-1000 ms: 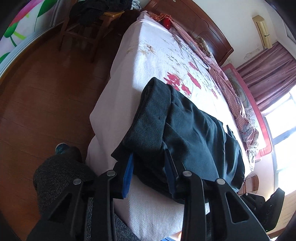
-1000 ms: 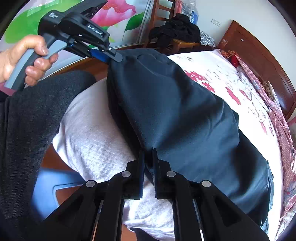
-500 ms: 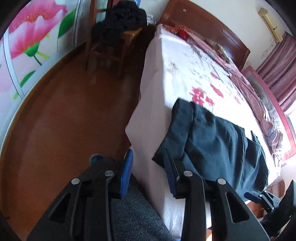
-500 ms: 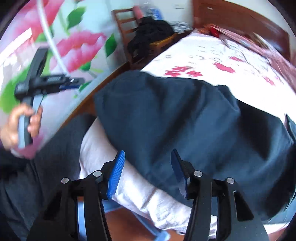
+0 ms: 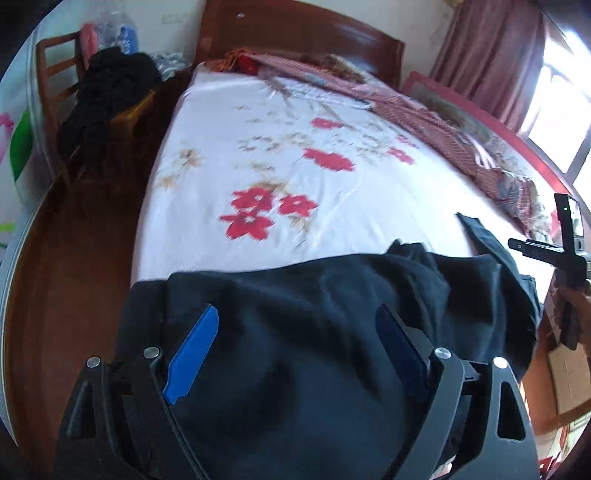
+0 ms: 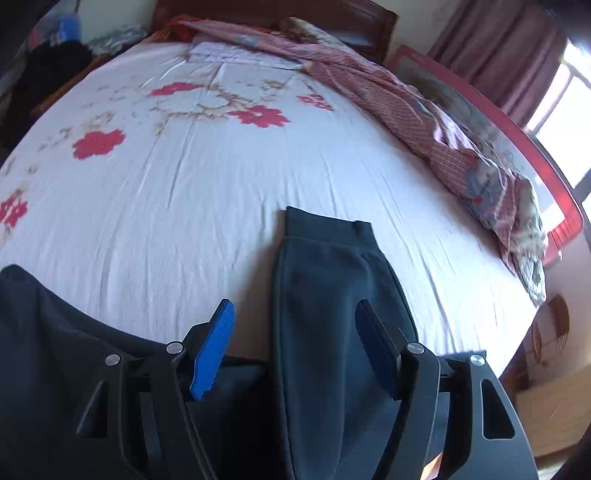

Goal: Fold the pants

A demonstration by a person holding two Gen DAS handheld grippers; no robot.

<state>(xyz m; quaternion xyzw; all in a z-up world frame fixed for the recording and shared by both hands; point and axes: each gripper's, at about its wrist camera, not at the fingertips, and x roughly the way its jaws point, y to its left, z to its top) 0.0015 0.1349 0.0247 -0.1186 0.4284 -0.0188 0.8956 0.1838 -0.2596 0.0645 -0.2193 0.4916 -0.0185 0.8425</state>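
The dark navy pants [image 5: 332,314] lie folded across the near end of the bed. My left gripper [image 5: 295,332] is open and empty, its blue pads spread over the left part of the pants. In the right wrist view the pants' waistband end [image 6: 332,266] sticks out onto the sheet. My right gripper [image 6: 295,343] is open and empty, jaws wide on either side of that end. The right gripper also shows at the right edge of the left wrist view [image 5: 565,251].
The bed has a white sheet with red flowers [image 5: 288,177]. A pink striped quilt [image 6: 424,122] lies along its right side. A wooden chair piled with black clothes [image 5: 103,96] stands at the left. The wooden headboard [image 5: 295,33] is at the back. Brown wooden floor [image 5: 66,258] lies left.
Both grippers have let go of the pants and opened wide. Both have swung round to face up the bed, above the folded pants.
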